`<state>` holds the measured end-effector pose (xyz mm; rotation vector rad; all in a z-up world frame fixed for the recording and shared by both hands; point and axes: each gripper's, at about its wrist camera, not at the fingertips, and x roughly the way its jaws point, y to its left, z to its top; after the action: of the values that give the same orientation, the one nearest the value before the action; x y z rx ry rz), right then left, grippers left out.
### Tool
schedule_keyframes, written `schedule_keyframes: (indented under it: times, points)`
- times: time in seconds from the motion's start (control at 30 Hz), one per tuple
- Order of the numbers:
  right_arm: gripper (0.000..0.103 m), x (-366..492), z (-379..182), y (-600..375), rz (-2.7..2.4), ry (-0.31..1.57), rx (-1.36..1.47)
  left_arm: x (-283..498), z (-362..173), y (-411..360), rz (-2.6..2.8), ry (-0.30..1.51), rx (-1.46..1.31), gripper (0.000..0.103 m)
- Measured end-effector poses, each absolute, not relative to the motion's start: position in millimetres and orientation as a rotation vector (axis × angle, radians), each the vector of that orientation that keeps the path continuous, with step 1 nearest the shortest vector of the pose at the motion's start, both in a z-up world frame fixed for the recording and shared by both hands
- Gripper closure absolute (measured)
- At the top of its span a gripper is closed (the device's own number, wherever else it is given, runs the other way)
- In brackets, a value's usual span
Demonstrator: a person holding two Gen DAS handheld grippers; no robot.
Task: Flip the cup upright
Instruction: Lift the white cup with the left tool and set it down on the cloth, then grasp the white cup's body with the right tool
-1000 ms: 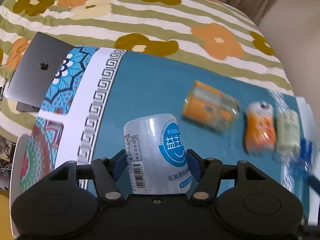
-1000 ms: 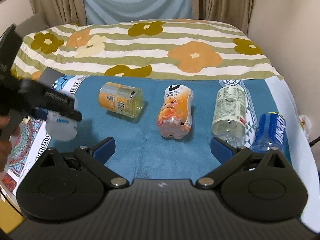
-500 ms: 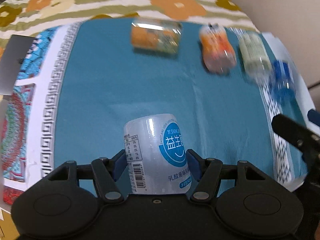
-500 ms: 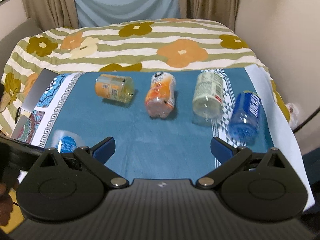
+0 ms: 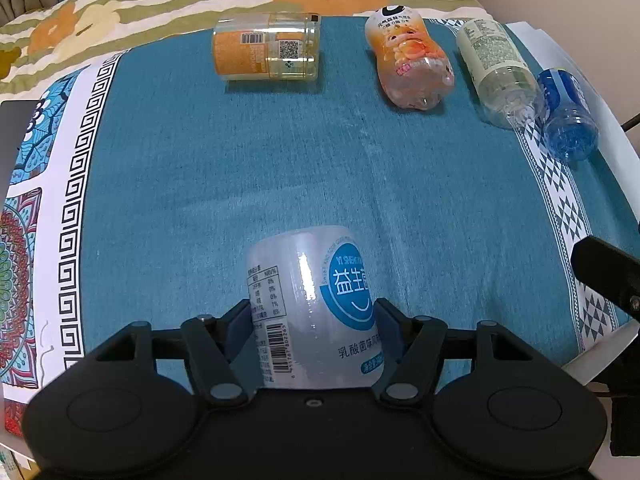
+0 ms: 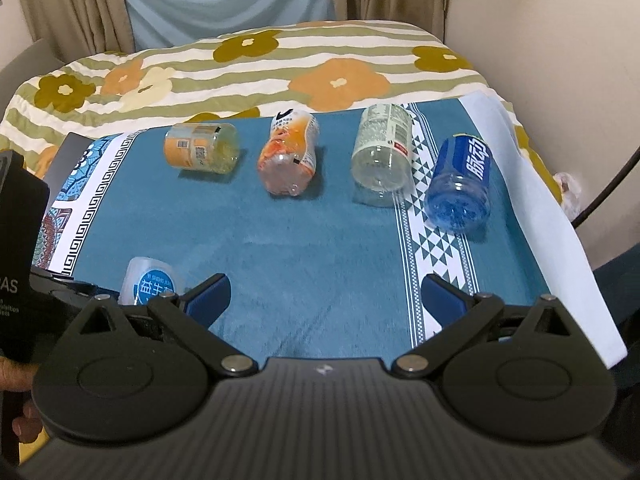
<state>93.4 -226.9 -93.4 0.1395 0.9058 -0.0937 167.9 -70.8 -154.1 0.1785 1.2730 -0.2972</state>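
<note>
Item: white cup (image 5: 312, 304), clamped between the pads of the left claw (image 5: 314, 330), low over the teal cloth (image 5: 240, 168), not yet stood upright; right claw (image 6: 324, 300) spread wide, empty; four cut bottles lying beyond, untouched.

You have 5 cut-bottle cups in all. 1 is the white cup with the blue round label (image 5: 316, 304), clamped between the pads of your left gripper (image 5: 314, 328). 4 lie on their sides in a row across the far part of the teal cloth (image 5: 240, 168): 1 orange-labelled cup (image 5: 266, 53), 1 peach-orange cup (image 5: 408, 64), 1 pale green cup (image 5: 498, 70) and 1 blue cup (image 5: 566, 114). You hold 2 grippers, the right gripper (image 6: 326, 302) spread wide with nothing in it. 1 grey laptop (image 6: 66, 156) shows at the cloth's left edge.
</note>
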Motion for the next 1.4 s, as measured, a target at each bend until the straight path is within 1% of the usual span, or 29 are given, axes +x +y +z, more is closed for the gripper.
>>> schedule_keyframes:
  times: [0.13, 0.17, 0.2, 0.3, 0.37, 0.63, 0.77, 0.87, 1.1, 1.27, 1.4]
  points:
    - [0.0, 93, -93, -227, -0.094, 0.906, 0.139, 167, -154, -70, -0.298, 1.275, 0.177, 0.033]
    - [0.0, 93, -94, -227, -0.094, 0.906, 0.139, 167, -154, -70, -0.297, 1.277, 0.175, 0.03]
    - [0.0, 93, -94, -227, -0.095, 0.905, 0.139, 166, -154, -70, -0.296, 1.277, 0.176, 0.025]
    - [0.0, 92, -94, -228, -0.095, 0.905, 0.139, 165, -152, -72, -0.293, 1.264, 0.184, 0.012]
    - [0.0, 93, -94, -228, -0.094, 0.905, 0.139, 164, -150, -74, -0.29, 1.255, 0.197, 0.008]
    - [0.0, 91, -83, -232, -0.08, 0.901, 0.142, 151, -133, -65, -0.288, 1.234, 0.179, 0.007]
    - [0.0, 98, -69, -232, -0.021, 0.916, 0.165, 135, -113, -48, -0.279, 1.208, 0.14, 0.002]
    - [0.0, 108, -60, -225, 0.051, 0.949, 0.176, 124, -102, -33, -0.263, 1.19, 0.104, 0.001]
    - [0.0, 154, -65, -188, 0.255, 1.118, 0.218, 108, -93, 7, -0.191, 1.17, 0.027, 0.0]
    - [0.0, 190, -91, -160, 0.286, 1.245, 0.225, 105, -96, 31, -0.149, 1.172, 0.004, 0.0]
    - [0.0, 209, -116, -153, 0.278, 1.346, 0.283, 104, -100, 41, -0.139, 1.174, 0.014, 0.0]
